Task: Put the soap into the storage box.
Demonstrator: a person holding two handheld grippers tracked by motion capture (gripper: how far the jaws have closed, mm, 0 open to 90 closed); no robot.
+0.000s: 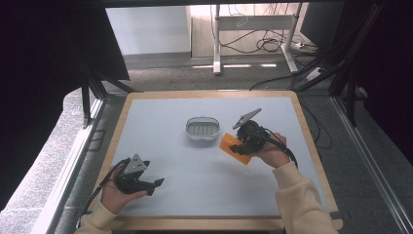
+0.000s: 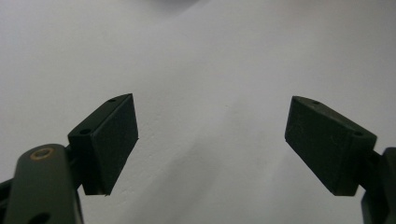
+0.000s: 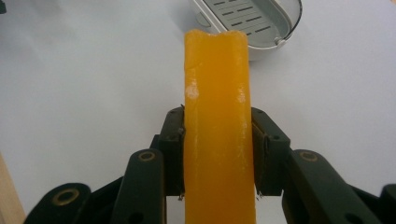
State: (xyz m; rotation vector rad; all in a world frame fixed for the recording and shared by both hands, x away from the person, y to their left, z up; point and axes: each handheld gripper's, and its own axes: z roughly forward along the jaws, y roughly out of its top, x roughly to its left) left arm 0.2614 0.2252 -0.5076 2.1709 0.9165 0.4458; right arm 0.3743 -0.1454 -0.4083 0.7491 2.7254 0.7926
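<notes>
From the high view, the right hand-held gripper (image 1: 237, 146) carries an orange soap bar (image 1: 235, 148) just beside the grey soap dish (image 1: 202, 129) on the desk (image 1: 160, 117). The right gripper view shows both pads pressing the bar's flat sides. The left hand-held gripper (image 2: 212, 140), well apart from the dish, gapes wide and empty.

Lab recording booth: black curtains (image 1: 44, 73), framed table (image 1: 204, 156), floor cables (image 1: 258, 44), desk legs (image 1: 216, 39) behind.
</notes>
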